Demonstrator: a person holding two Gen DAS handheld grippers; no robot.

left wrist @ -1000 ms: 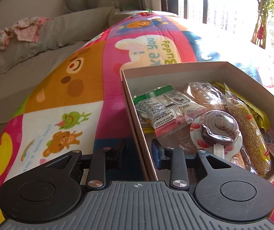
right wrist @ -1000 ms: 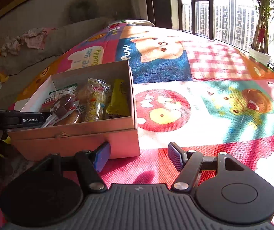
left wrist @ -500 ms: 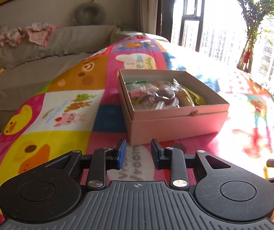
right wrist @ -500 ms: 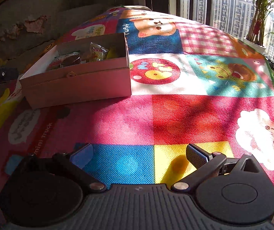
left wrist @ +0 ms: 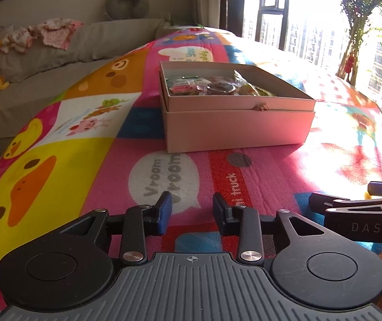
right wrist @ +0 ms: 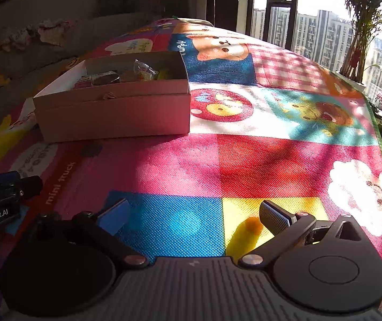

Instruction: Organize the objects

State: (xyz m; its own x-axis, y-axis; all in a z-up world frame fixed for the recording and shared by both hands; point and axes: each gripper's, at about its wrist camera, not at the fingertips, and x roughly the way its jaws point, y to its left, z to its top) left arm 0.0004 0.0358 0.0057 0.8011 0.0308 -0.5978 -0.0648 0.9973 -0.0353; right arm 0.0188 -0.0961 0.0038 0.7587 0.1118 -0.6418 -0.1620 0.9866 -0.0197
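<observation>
Left gripper: hovered low over the mat, pointing toward the box; its jaws stood partly apart and were opening, with nothing between the 2 blue pads.
Right gripper: hung over the blue and yellow squares of the mat, jaws spread as wide as they go, nothing between them.
Grippers together: side by side; each showed at the edge of the other's view.
Box: pale cardboard, lid off, sat flat on the mat well ahead of both grippers, touched by neither.
Box long axis: ran across the left wrist view, left to right, so 1 long side wall faced the left gripper; in the right wrist view it lay ahead and to the left, with its near right corner turned toward that gripper.
Box contents: several wrapped snack packets and a round dark tub lay inside, below the rim.
Box front: a small brown tab sat on the near wall's upper seam.
Surroundings: grey sofa beyond the mat on the left, potted palm by the window on the right.
</observation>
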